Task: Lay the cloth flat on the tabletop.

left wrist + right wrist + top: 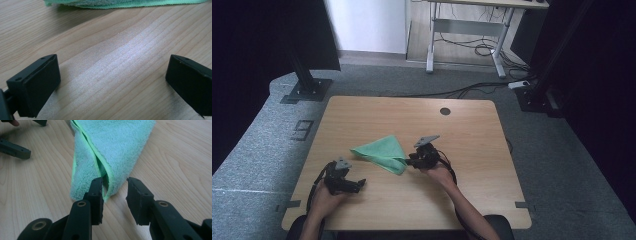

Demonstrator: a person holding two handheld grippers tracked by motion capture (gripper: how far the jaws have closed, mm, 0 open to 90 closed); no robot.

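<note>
- Two hand-held grippers work at the near half of the wooden table [377, 107], one in each of the person's hands, so that a folded cloth can be handled from both sides.
- Nearest the person, the left gripper [360, 183] lies low over bare wood with its jaws spread wide and nothing between them; it looks parked a little short of the cloth, free to pin or catch a corner when needed.
- A little farther in, the right gripper [115, 191] points at the green cloth [110, 147]. Its jaws stand partly apart, astride the cloth's near corner: one pad [96, 195] sits against the layered edge, the other is clear of it, so nothing is clamped yet.
- That corner is probably chosen because the folded layers meet there and gape slightly, giving the pad an opening to slip into.
- The cloth itself lies flat near the middle of the table, folded into a rough triangle, between the two grippers and just beyond them.
- Farthest off, a round cable hole [445, 111] sits near the table's back edge.
</note>
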